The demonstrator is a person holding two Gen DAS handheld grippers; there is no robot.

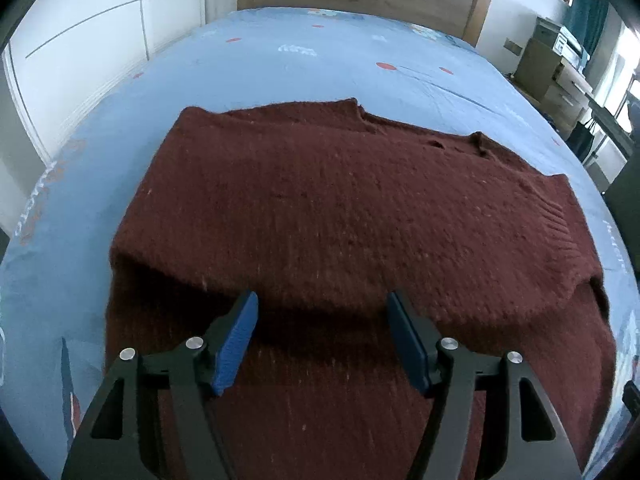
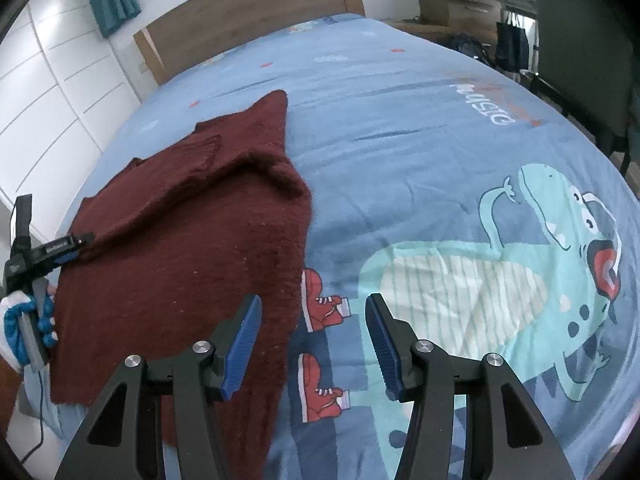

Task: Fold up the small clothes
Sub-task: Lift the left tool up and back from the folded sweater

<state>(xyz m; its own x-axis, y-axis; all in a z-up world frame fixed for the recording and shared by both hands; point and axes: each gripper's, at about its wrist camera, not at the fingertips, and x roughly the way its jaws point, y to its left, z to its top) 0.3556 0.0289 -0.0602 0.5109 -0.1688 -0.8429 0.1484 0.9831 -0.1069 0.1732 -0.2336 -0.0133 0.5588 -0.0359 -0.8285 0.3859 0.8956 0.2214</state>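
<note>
A dark red knitted sweater lies on the bed's blue sheet, partly folded, with an upper layer whose near edge runs just ahead of my left gripper's pads. My left gripper hovers over that edge, open, with only the flat knit below it. In the right wrist view the sweater lies to the left. My right gripper stands open above the sweater's right edge, its left pad over the knit and its right pad over the sheet. The left gripper shows at the far left, held by a gloved hand.
The sheet carries a large dinosaur print right of the sweater. A wooden headboard stands at the far end, and white cupboards run along the left. Boxes and dark bags stand beyond the bed's right side.
</note>
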